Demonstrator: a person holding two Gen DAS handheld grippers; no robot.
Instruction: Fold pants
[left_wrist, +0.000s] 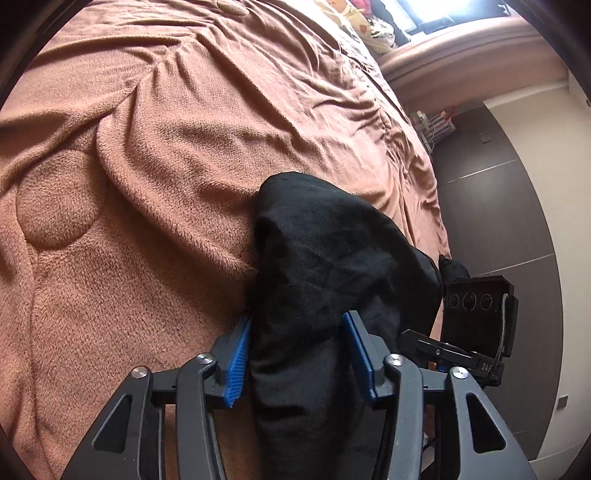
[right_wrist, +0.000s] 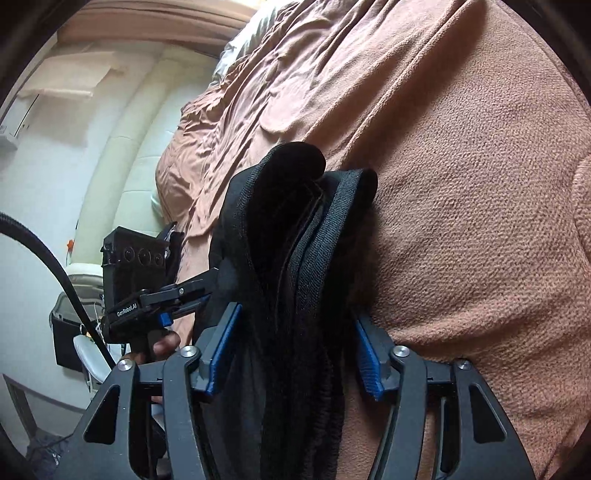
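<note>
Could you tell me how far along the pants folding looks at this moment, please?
Done: the black pants are bunched in several layers, off the brown blanket. In hand: the left gripper and the right gripper each have black cloth between their blue pads; the waistband shows at the right one. Left: laying them flat in a neat fold.

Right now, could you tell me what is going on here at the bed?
A person holds two handheld grippers over a bed with a brown blanket, working on black pants. The bunched fabric sits between the pads of the left gripper and of the right gripper. The pants are not yet folded flat.
</note>
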